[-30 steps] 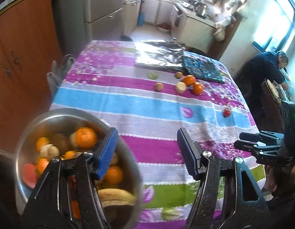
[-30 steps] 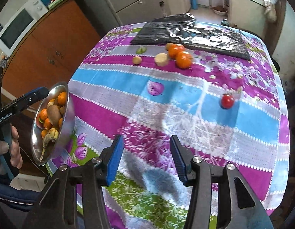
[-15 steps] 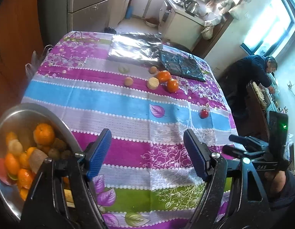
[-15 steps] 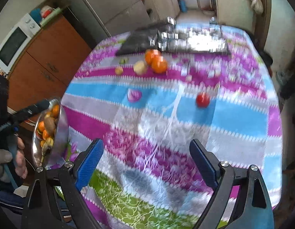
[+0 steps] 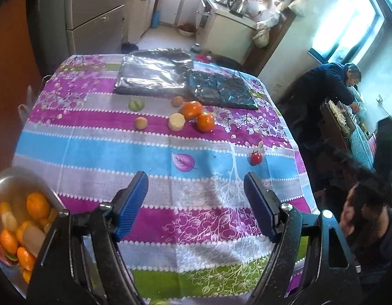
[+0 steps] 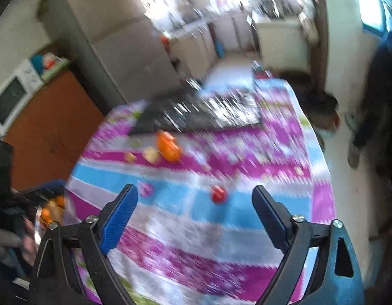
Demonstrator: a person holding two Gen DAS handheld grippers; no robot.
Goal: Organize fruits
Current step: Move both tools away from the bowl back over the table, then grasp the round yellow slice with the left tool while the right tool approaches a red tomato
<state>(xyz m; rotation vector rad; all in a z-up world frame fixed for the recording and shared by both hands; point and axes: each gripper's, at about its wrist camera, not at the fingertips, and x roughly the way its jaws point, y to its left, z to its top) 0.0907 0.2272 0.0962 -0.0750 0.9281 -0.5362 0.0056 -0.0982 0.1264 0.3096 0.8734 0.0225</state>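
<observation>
My left gripper (image 5: 196,203) and right gripper (image 6: 194,211) both gape wide and empty above the tablecloth (image 5: 155,150), red tomato (image 5: 255,158) at 1 o'clock, steel bowl (image 5: 8,185) at 9 o'clock.

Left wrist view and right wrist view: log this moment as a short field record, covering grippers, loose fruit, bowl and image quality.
left hand-held gripper: open, empty, above the tablecloth
right hand-held gripper: open, empty
loose fruit: red tomato alone; two oranges touching; pale pieces nearby
metal bowl: at the table's near left, holds oranges and other fruit
image quality: left wrist view sharp, right wrist view motion-blurred
</observation>
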